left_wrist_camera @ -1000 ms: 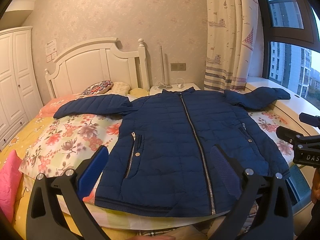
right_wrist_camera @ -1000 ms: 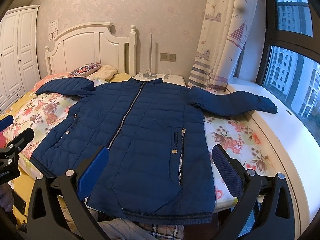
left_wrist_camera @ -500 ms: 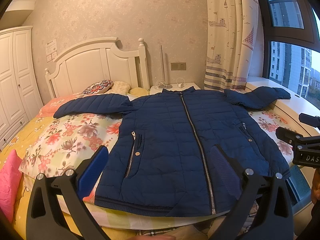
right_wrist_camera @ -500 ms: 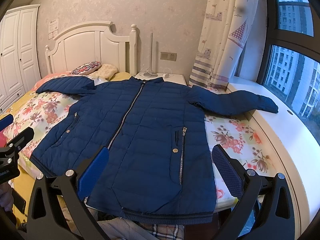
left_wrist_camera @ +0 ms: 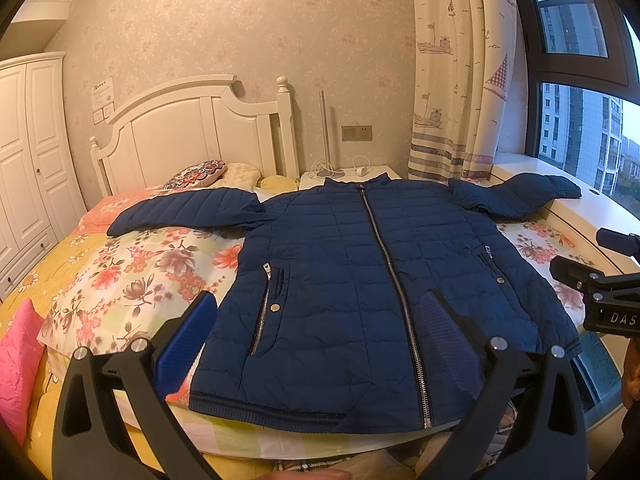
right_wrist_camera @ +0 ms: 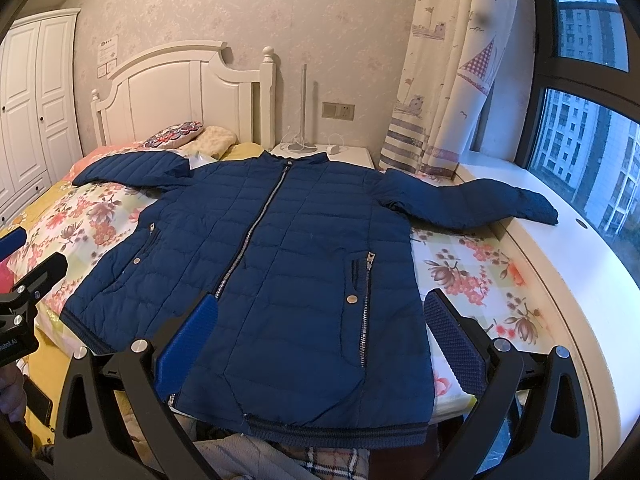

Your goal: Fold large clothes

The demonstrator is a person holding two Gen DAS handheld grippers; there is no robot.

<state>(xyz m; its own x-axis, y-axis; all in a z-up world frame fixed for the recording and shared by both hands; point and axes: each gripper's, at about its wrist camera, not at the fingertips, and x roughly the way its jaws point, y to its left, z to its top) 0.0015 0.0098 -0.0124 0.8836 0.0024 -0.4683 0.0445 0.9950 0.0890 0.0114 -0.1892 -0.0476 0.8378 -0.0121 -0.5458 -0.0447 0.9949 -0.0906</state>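
Observation:
A navy quilted jacket lies flat on the bed, zipped, collar toward the headboard, both sleeves spread out sideways. Its hem hangs at the bed's near edge. My left gripper hovers open above the hem, left of the zipper, holding nothing. My right gripper is open too, over the hem's right half near the right pocket. The right sleeve reaches onto the window ledge. The left sleeve lies across the floral sheet.
A floral sheet covers the bed, with a pink cushion at the left and pillows by the white headboard. A white window ledge runs along the right. A nightstand and curtain stand behind.
Both views have shifted only slightly; the jacket lies as before and both grippers stay open.

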